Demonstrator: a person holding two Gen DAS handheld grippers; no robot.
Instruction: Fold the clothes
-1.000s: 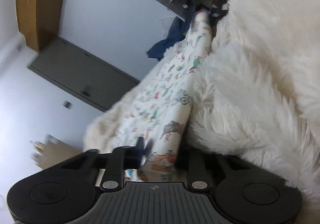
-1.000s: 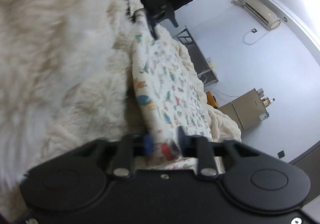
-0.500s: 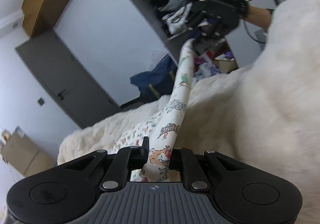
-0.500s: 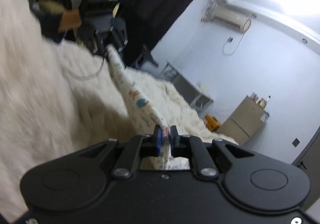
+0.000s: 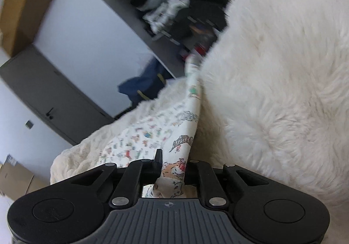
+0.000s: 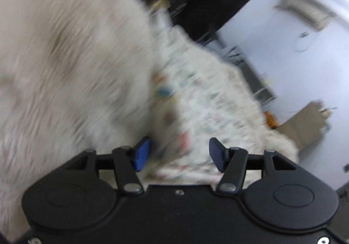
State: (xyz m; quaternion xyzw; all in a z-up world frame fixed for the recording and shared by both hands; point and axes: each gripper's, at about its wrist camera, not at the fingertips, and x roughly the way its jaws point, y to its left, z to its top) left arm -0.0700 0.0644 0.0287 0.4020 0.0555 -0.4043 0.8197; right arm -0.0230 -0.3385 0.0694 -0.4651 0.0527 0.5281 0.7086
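Note:
A white garment with a small animal print (image 5: 152, 132) lies stretched over a fluffy white blanket (image 5: 272, 91). My left gripper (image 5: 173, 161) is shut on its near edge, and the cloth runs from the fingers away toward the shelf. In the right wrist view everything is motion-blurred. There my right gripper (image 6: 180, 152) stands open, its blue pads (image 6: 141, 153) wide apart, with the printed garment (image 6: 196, 100) lying loose below and beyond them on the blanket (image 6: 65, 58).
A grey shelf stuffed with clothes (image 5: 165, 10) stands beyond the bed, with a dark blue bag (image 5: 144, 86) below it and a grey door (image 5: 54, 100) to the left. A brown cabinet (image 6: 305, 126) and a wall air conditioner (image 6: 305, 10) are on the other side.
My right gripper has opened and let go of the garment. The raised, taut edge has come down onto the blanket. My left gripper still holds its end.

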